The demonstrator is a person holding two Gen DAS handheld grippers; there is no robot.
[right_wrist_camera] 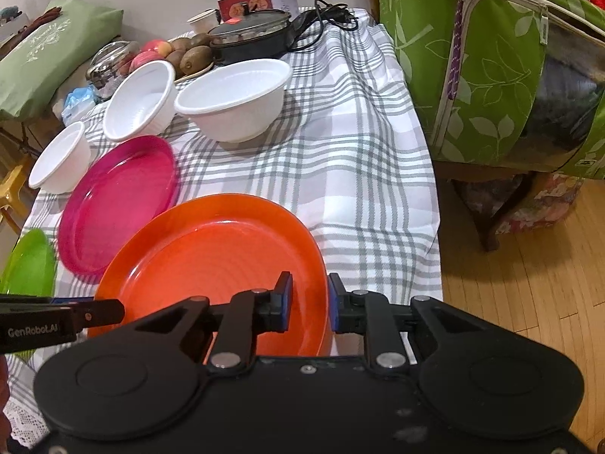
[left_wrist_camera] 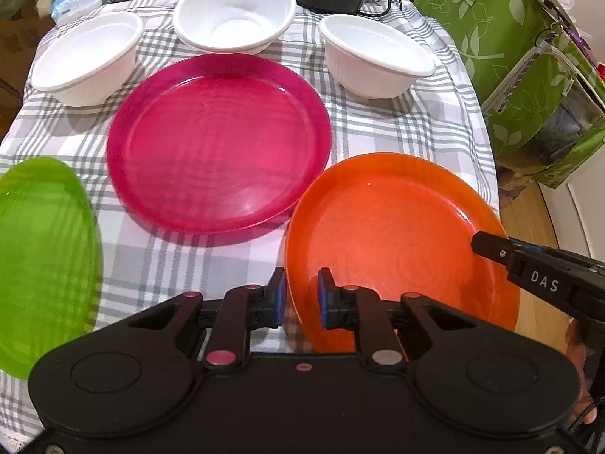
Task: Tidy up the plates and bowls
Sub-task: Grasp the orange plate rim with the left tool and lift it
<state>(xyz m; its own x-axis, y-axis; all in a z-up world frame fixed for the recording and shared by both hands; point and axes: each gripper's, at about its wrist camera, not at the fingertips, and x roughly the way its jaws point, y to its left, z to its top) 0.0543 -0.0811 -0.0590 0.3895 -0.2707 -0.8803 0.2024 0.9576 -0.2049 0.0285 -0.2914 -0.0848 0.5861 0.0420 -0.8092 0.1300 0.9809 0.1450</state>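
Orange plate: the orange plate [left_wrist_camera: 397, 242] sits at the near right corner of the table, its near edge seemingly lifted off the cloth, though the tilt is hard to judge
Left gripper: the left gripper [left_wrist_camera: 299, 297] has its jaws parted, one on each side of the plate's near left rim, not yet pressing on it
Right gripper: the right gripper [right_wrist_camera: 309, 302] straddles the plate's near right rim with jaws apart and a visible gap, so it is released, not grasping
Pink plate: the pink plate [left_wrist_camera: 219, 143] lies flat in the middle of the table, just beside the orange one on its far left
Green plate: the green plate [left_wrist_camera: 41, 261] lies at the near left edge, well apart from the orange plate
Bowls: three white bowls stand separately along the far side, the left bowl [left_wrist_camera: 89, 62], the middle bowl [left_wrist_camera: 234, 11] and the right bowl [left_wrist_camera: 376, 56]
Tablecloth: a grey and white checked tablecloth [left_wrist_camera: 416, 121] covers the table
Beyond: a black lidded pan [right_wrist_camera: 251, 34] and fruit at the far end
Progress: nothing is stacked yet; all three plates and all three bowls lie singly, so the task looks barely begun, with the orange plate likely first to be lifted
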